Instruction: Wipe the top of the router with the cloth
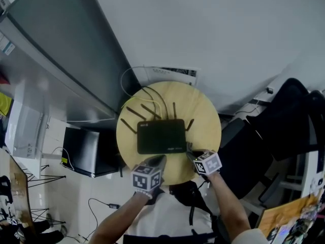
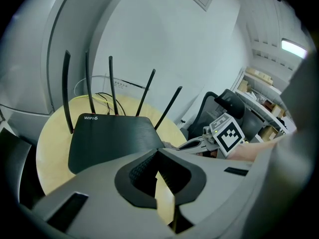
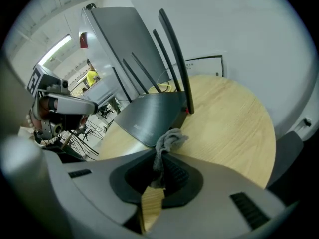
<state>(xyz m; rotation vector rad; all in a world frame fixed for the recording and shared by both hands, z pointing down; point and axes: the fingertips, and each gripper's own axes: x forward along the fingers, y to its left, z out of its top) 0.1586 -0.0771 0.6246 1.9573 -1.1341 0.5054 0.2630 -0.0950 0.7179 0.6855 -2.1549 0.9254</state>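
A black router (image 1: 161, 136) lies flat in the middle of a round wooden table (image 1: 203, 116) that stands against a white wall, with its thin antennas (image 2: 113, 83) rising along the far edge and pale cables (image 1: 133, 80) looping behind them. The right tongs (image 3: 162, 156) are clamped on a small grey cloth (image 3: 169, 139), which bunches out from between the jaw tips right at the router's near right corner; no view shows clearly whether the cloth touches the router's top. In the head view the right tongs (image 1: 190, 154) sit at that same corner, with the marker cube just behind them over the table's edge. The left tongs (image 2: 158, 151) have their jaw tips pressed together with nothing between them, and they point at the router's near edge, towards its left side. From above, the left tongs (image 1: 157, 159) hover just beside that edge, well clear of the right pair. The "WIFI 6" lettering (image 2: 90, 117) shows on the router's far left corner. A black chair (image 1: 284, 121) stands to the right of the table, and a dark box (image 1: 84, 151) sits on the floor to its left.
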